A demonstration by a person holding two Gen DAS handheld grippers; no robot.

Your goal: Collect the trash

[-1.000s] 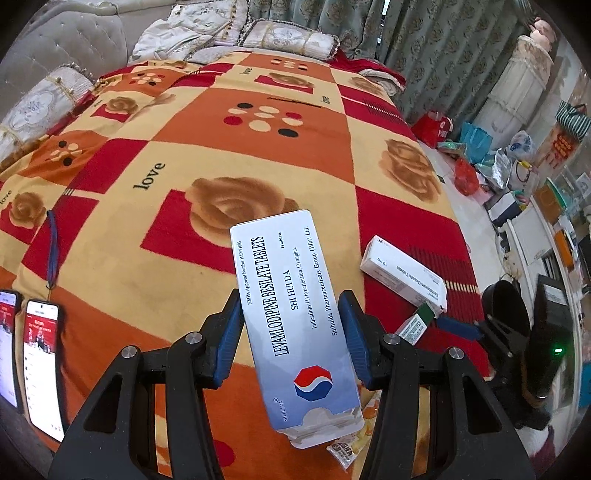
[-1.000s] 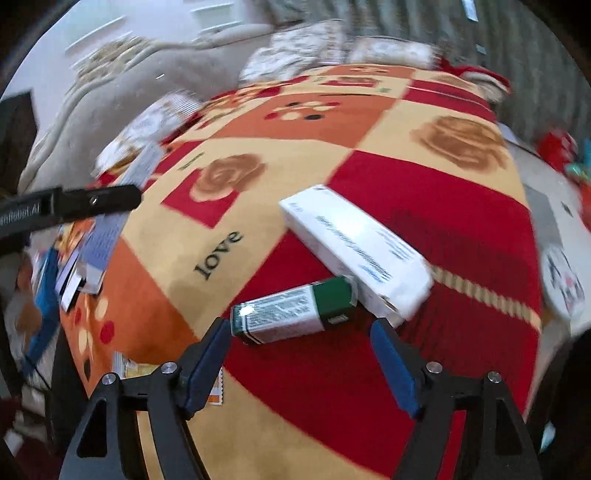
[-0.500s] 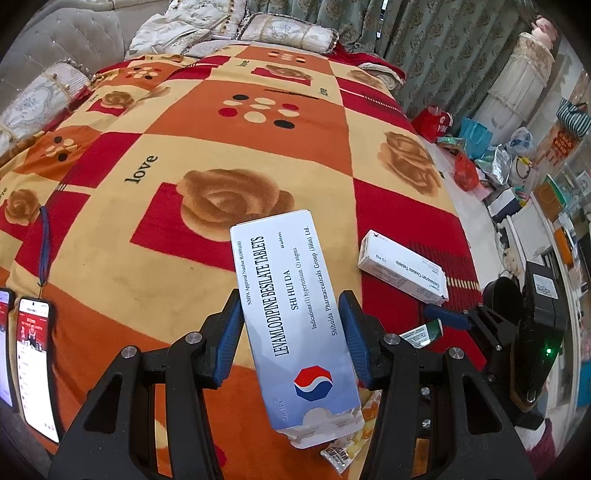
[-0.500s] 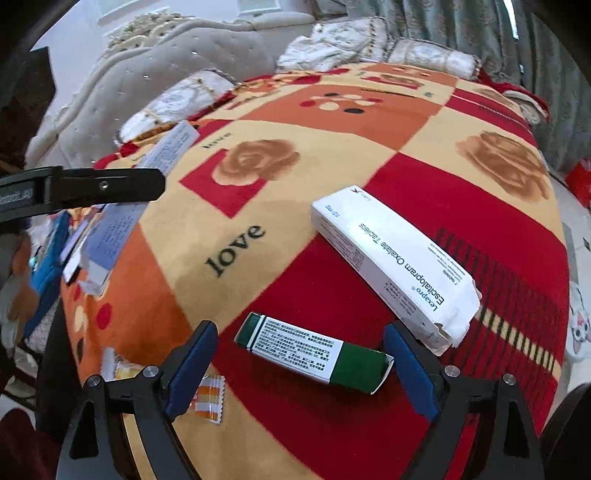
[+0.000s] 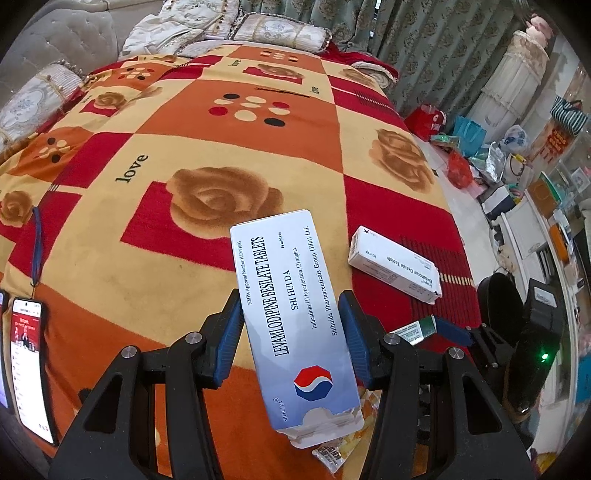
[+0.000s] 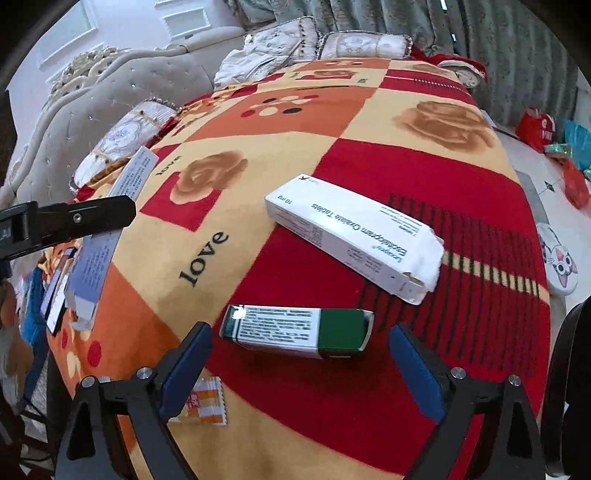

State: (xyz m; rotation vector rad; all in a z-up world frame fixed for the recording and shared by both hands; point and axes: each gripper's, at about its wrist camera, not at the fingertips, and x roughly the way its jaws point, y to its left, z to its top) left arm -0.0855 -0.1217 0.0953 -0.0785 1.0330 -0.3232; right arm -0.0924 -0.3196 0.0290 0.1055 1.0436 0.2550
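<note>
My left gripper (image 5: 290, 332) is shut on a flat blue-white Levamlodipine tablet box (image 5: 291, 314), held above the bed blanket (image 5: 184, 140); the box also shows in the right wrist view (image 6: 110, 221). My right gripper (image 6: 299, 365) is open, its jaws on either side of a small green-and-white box (image 6: 295, 330) lying on the blanket, without touching it. That box peeks out in the left wrist view (image 5: 415, 329). A long white Escitalopram box (image 6: 354, 236) lies just beyond it, and it also shows in the left wrist view (image 5: 395, 264).
An orange-and-white wrapper (image 6: 201, 402) lies near the bed's front edge by my right gripper's left finger. Another snack wrapper (image 5: 332, 448) sits under the held box. Phones (image 5: 29, 365) lie at the front left. Pillows (image 5: 280, 33) line the far end. Bags (image 5: 458, 166) clutter the floor right.
My right gripper has come closer around the green-and-white box, which now lies crosswise between its jaws. My left gripper still holds the tablet box and has shifted a little.
</note>
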